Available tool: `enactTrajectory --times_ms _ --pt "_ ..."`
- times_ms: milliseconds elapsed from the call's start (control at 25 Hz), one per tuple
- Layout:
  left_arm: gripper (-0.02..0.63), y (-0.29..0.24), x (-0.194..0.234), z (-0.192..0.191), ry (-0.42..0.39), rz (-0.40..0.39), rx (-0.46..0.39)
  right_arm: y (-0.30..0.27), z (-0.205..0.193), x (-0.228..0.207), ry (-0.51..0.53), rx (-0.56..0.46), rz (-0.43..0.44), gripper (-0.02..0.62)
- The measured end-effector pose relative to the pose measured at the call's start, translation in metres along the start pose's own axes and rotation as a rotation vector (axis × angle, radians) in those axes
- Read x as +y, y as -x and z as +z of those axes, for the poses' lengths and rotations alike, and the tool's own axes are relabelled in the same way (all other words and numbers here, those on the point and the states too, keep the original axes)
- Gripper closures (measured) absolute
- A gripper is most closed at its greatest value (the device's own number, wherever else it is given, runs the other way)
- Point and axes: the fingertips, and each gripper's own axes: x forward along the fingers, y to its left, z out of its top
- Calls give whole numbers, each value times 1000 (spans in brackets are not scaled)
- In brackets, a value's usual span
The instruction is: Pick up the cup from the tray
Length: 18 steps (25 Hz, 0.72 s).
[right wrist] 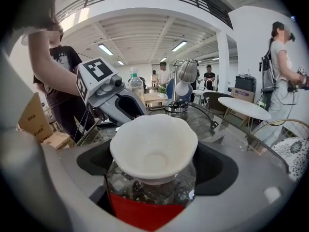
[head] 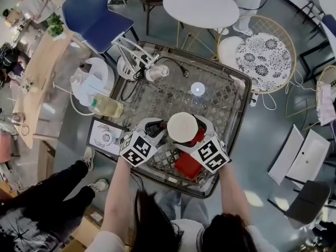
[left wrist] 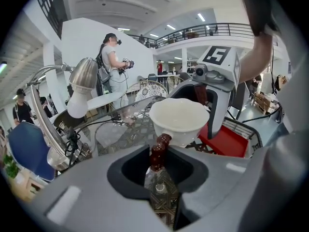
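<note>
Steep overhead; opposed close-ups sharing cup [head: 182, 126]

The right hand-held gripper [right wrist: 153, 180] has its clear jaws closed on the base of a white cup [right wrist: 153, 146], which is upright, empty and has a wavy rim. A red tray [right wrist: 145, 212] shows below and through the jaws. Just behind the cup on the left, the left hand-held gripper [right wrist: 126, 106] points in, with its marker cube [right wrist: 95, 76] on top and a bare forearm [right wrist: 53, 66] behind. Beyond is the glass bench [right wrist: 219, 129] with a metal lamp [right wrist: 186, 74]. A round white table [right wrist: 244, 108] and a standing person [right wrist: 282, 71] are on the right.
</note>
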Motion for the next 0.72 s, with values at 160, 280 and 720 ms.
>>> enactTrajectory --times_ms 160,280,720 --pt "515 -5 6 -10 19 5 7 -13 -1 -2 1 -5 25 63" --pt "515 -10 7 -15 21 6 13 -19 -8 -3 -2 1 33 63" --pt "512 -14 6 -18 43 73 -9 -19 -11 -1 -11 -12 10 69"
